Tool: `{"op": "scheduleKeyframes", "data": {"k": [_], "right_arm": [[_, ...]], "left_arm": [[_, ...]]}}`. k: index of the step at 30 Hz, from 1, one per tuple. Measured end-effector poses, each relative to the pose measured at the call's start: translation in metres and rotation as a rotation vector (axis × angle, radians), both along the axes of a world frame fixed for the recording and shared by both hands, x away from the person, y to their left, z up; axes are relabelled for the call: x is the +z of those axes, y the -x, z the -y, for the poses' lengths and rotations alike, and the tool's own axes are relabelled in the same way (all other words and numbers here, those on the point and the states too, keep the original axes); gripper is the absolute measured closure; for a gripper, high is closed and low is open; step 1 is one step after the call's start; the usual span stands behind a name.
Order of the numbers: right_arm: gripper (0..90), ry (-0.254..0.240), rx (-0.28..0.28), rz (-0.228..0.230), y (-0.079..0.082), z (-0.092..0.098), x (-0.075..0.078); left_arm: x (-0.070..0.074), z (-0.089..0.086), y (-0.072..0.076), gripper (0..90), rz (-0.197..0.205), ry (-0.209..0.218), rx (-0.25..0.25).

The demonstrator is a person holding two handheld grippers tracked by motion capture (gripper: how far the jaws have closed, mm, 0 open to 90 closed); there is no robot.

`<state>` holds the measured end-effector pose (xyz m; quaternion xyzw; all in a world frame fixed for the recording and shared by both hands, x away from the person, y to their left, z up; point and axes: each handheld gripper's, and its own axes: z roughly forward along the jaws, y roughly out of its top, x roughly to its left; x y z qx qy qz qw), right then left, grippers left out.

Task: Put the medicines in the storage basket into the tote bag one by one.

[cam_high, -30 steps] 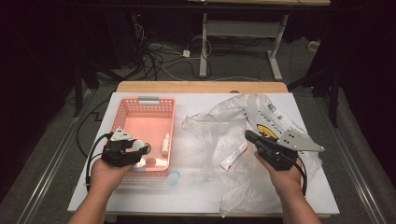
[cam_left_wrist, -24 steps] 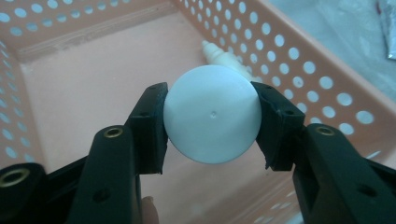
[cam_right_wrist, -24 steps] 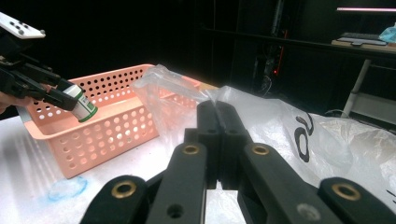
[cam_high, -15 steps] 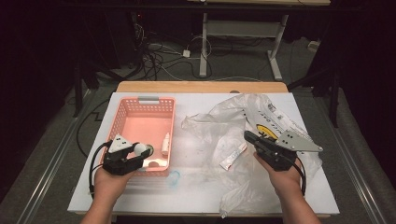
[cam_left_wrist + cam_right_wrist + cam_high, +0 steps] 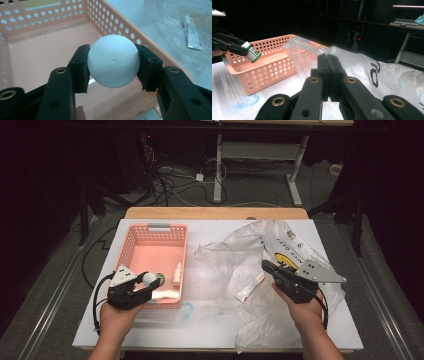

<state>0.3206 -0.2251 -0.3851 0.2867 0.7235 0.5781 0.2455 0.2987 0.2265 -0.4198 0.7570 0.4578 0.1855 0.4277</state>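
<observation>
L gripper (image 5: 113,65) jaws still clamp the white-capped bottle (image 5: 151,279), now pulled toward 6 o'clock over the pink basket (image 5: 131,240) near rim — R gripper (image 5: 328,75) jaws closed empty, barely moved on the plastic bag (image 5: 250,245).

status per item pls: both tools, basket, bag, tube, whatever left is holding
left tool: shut on white-capped bottle, over the basket
right tool: shut, pinching the plastic bag
pink basket: upright, one small bottle inside
plastic bag: crumpled, lying on table
tube: lying flat on the bag
</observation>
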Motion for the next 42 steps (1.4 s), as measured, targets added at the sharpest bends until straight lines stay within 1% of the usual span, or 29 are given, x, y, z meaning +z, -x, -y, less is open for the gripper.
{"op": "scheduleKeyframes", "data": {"k": [9,18,26,30,42], "right_arm": [[90.0,-0.001,0.000,0.002,0.000,0.001,0.001],[90.0,-0.003,0.002,-0.002,0.000,0.000,0.000],[90.0,-0.003,0.004,0.001,0.000,-0.001,0.001],[90.0,-0.002,0.004,0.003,0.000,-0.001,0.001],[90.0,0.004,0.010,0.005,0.000,-0.002,0.000]], "left_arm": [[0.010,0.012,0.005,49.3,0.039,0.028,-0.037],[0.017,0.023,0.010,49.3,0.062,0.054,-0.080],[0.022,0.035,0.014,49.3,0.075,0.074,-0.130],[0.023,0.042,0.016,49.3,0.075,0.077,-0.153],[0.018,0.064,0.017,49.2,0.062,0.057,-0.208]]}}
